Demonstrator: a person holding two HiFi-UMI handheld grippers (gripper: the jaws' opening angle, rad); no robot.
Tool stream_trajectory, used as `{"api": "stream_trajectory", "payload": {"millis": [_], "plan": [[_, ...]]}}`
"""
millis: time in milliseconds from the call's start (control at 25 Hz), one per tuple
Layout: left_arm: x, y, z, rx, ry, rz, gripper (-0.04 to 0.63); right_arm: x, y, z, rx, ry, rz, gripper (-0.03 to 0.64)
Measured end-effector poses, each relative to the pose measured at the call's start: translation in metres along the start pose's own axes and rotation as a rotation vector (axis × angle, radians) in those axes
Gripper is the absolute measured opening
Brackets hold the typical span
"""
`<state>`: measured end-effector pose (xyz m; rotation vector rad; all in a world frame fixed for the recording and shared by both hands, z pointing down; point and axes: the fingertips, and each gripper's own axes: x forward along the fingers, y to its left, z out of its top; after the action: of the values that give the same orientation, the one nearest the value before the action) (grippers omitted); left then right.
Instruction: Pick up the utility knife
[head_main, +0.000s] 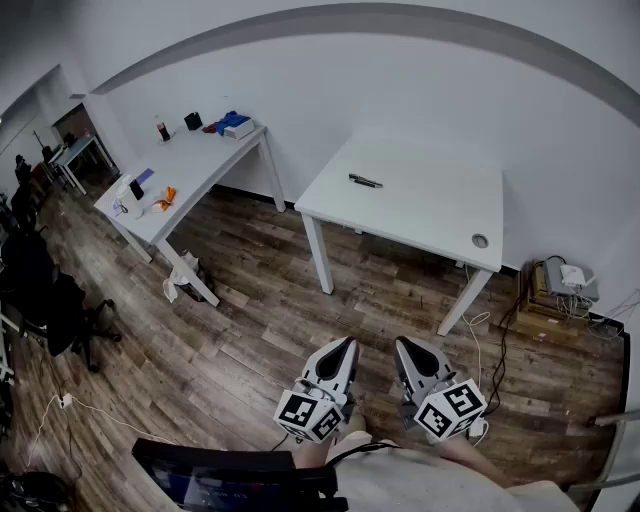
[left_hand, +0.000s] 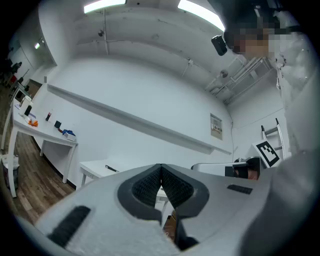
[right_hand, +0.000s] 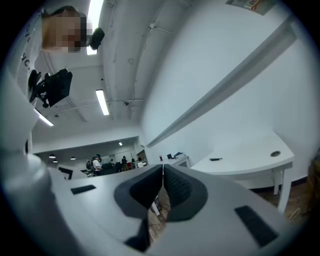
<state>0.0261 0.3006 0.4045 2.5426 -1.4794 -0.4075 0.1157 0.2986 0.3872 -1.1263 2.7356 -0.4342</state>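
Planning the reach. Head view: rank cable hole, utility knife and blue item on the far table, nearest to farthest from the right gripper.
1. Cable hole, front right corner of the near table, closest to the right gripper.
2. Utility knife, farther back on that table.
3. Blue item, on the far table, upper left.

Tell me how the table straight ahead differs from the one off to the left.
The table ahead is almost bare: only a dark utility knife lies on it. The left table carries many small things, among them a blue item and an orange item. The table ahead looks squarish, with a round hole near one corner; the left table looks long and narrow. Both are white, on white legs.
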Motion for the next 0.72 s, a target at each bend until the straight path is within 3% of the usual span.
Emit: {"api": "stream_trajectory", "payload": {"millis": [720], "plan": [[0.046,0.104,-0.004,-0.024,0.022,0.004,0.006,0.101,-0.033,-0.009,-0.023,0.015,-0.067,0.008]]}}
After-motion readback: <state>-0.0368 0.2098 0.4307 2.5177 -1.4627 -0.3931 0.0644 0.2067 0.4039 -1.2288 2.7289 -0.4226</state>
